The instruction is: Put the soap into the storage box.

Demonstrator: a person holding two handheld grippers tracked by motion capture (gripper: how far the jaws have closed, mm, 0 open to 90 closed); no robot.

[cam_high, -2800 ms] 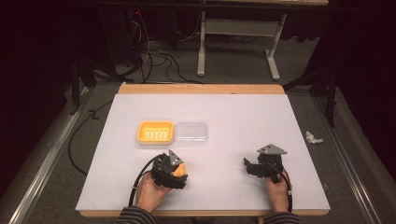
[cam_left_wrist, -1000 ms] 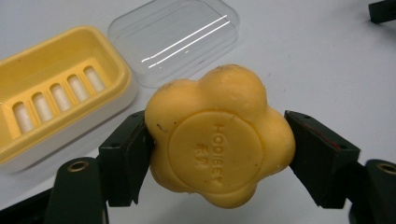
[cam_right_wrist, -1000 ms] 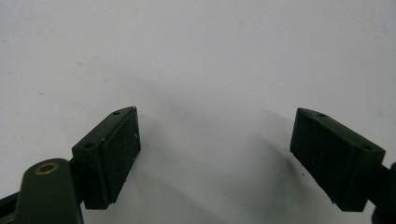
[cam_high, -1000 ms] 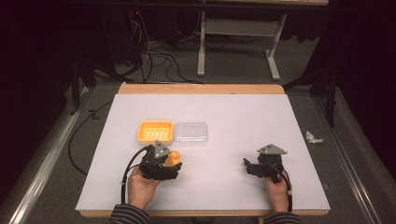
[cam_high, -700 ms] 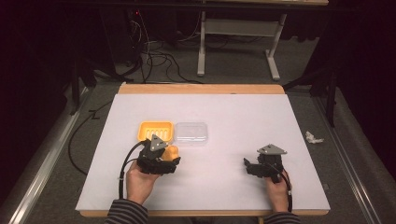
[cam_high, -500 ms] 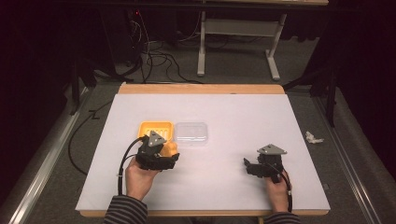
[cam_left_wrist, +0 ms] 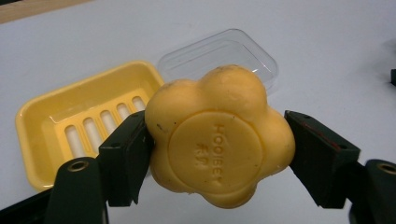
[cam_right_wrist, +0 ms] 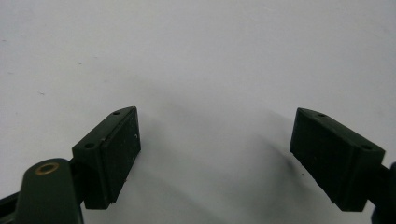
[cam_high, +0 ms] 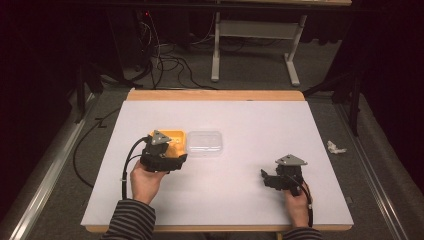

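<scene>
From the high view the left gripper (cam_high: 172, 159) is creeping up the white table (cam_high: 240, 120) and now sitting right at the near rim of the yellow slotted plastic soap dish (cam_high: 172, 134), while the right gripper (cam_high: 272, 179) is just idling where it was. Left gripper view: jaws are clamping the orange-yellow flower-shaped soap bar (cam_left_wrist: 218, 134) just short of the dish, beside the clear plastic lid (cam_left_wrist: 224, 53), so I'm guessing the drop-in is coming. Right gripper view: jaws are hanging wide apart over bare table.

My left black two-jaw gripper (cam_high: 167, 156) and right black two-jaw gripper (cam_high: 270, 179) each carry a grey three-cornered plate and trail a black cable. Brass-ringed screw holes mark the flat rectangular jaws. My sleeves are dark with thin stripes.
</scene>
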